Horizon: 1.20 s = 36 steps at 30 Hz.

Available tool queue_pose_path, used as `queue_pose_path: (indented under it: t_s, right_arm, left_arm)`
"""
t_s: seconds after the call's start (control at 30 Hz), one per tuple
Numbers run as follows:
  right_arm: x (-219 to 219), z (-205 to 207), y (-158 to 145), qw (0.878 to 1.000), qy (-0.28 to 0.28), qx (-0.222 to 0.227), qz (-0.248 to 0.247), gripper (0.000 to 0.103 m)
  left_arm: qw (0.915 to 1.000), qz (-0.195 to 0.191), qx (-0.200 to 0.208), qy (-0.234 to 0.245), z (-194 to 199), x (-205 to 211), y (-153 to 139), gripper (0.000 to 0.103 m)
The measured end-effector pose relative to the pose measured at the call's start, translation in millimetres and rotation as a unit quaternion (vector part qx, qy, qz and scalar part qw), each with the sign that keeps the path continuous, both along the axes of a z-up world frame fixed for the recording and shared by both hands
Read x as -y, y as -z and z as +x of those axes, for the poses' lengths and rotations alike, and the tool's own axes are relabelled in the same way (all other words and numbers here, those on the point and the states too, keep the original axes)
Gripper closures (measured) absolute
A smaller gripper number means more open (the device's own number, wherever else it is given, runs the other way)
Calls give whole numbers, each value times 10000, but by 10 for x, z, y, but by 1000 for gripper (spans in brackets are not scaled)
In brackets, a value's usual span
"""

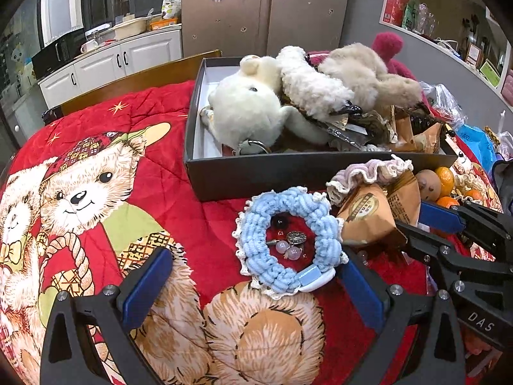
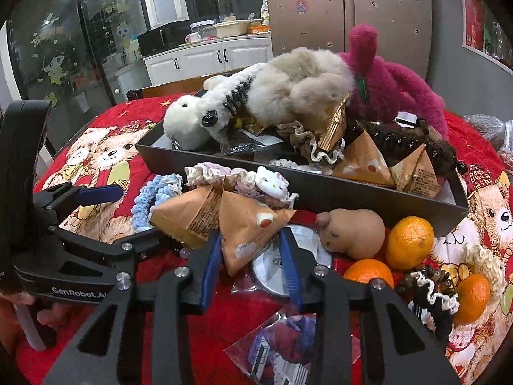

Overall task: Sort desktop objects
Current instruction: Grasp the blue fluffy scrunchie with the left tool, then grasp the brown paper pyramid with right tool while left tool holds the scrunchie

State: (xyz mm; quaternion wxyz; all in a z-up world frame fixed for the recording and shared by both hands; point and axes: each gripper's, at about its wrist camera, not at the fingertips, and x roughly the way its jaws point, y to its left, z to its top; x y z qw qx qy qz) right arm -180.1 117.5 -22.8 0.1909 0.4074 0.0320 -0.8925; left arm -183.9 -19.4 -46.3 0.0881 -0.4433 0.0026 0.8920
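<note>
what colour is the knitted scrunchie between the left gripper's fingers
Light blue with cream lace edging: the scrunchie shows best in the left wrist view.

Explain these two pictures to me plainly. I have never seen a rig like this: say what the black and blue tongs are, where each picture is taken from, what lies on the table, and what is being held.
There is no robot. A person holds a two-finger clamp in each hand, each with a camera looking along its fingers.

The left camera shows the left gripper, open, its blue fingers on either side of a blue scrunchie on a red bear blanket.

The right camera shows the right gripper, open around the corner of a tan triangular packet; neither holds anything yet.

Behind stands a black box of plush toys. Beside it are oranges, a tan squishy toy and a pink scrunchie.
</note>
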Motion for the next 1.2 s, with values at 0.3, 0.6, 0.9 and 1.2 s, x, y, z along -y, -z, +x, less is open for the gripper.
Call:
queue_pose_path:
  t_s: [0.3,0.6,0.9,1.2]
  right_arm:
    - [-68,28,-42,9997,-83,-47,-232,76]
    - [-63,61,-106,9996,-116,-43,-273,76]
    - [-281,154,-502,9973,-28,-390,-624,81]
    - [-418,222,-765,9958,-117,-549,-729,84]
  left_arm:
    - [9995,-66,-261,169,73,-63,-84,77]
    - [9983,187,-504,243,126,-17,-226,81]
    - [9935,541,-956,307,267,109,-668,81]
    - [9921,574,-1086,267,285,178,-787,81]
